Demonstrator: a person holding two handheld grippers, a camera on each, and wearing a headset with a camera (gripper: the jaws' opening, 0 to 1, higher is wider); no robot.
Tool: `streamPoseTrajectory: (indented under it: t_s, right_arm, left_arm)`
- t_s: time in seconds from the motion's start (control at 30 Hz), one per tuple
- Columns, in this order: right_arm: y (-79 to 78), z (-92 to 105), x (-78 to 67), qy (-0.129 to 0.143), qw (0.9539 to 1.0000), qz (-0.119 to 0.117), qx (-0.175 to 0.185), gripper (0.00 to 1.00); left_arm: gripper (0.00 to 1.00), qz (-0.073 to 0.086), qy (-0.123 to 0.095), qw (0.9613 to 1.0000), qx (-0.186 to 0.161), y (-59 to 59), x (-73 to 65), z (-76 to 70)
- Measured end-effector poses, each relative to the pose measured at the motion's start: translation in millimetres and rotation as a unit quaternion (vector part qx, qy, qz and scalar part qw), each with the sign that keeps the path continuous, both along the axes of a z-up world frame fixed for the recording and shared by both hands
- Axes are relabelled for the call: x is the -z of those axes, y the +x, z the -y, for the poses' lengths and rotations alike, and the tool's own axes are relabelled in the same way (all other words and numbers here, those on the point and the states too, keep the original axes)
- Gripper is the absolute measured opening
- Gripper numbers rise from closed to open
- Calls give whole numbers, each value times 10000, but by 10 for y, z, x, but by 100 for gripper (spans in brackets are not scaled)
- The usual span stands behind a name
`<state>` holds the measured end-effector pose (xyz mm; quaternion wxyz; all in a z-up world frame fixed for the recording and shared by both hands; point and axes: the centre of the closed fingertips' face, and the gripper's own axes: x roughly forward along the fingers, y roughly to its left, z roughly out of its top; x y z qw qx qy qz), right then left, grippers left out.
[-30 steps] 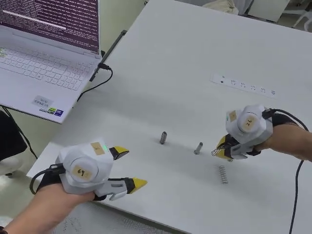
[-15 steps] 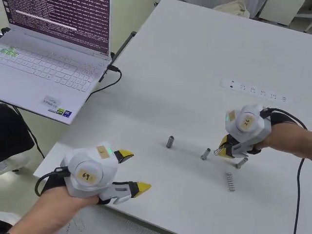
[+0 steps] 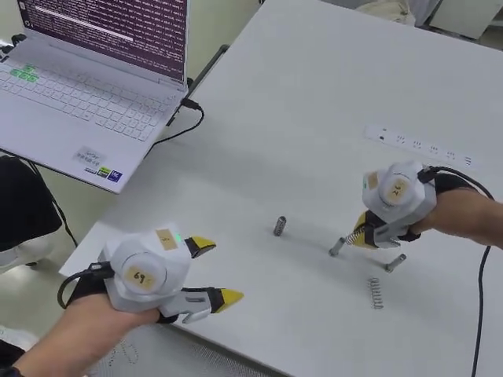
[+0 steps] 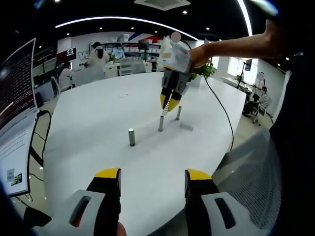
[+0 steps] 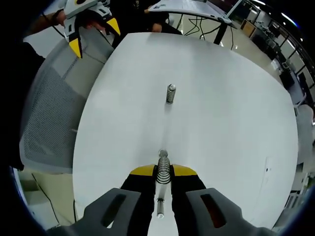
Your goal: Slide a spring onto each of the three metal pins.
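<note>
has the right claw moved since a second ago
Yes. The right claw with its spring shifted away from the loose spring, up to the middle pin.

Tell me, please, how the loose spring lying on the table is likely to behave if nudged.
Lying on its side, the loose spring would probably roll or skid on the smooth table. Its thin open coils suggest it is light and compressible rather than stiff. Being small, it may flick away from closing jaws.
</note>
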<state>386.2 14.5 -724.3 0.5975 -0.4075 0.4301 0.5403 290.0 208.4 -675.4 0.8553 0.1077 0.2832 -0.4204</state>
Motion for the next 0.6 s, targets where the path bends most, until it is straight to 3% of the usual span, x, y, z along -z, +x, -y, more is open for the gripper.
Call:
streamPoseTrajectory:
  t_s: [0.6]
  right_arm:
    - [9,-76,39,-113,9997,-40,-194,9]
  left_arm:
    - [46,-26,1,10000,-40,7,12,-34]
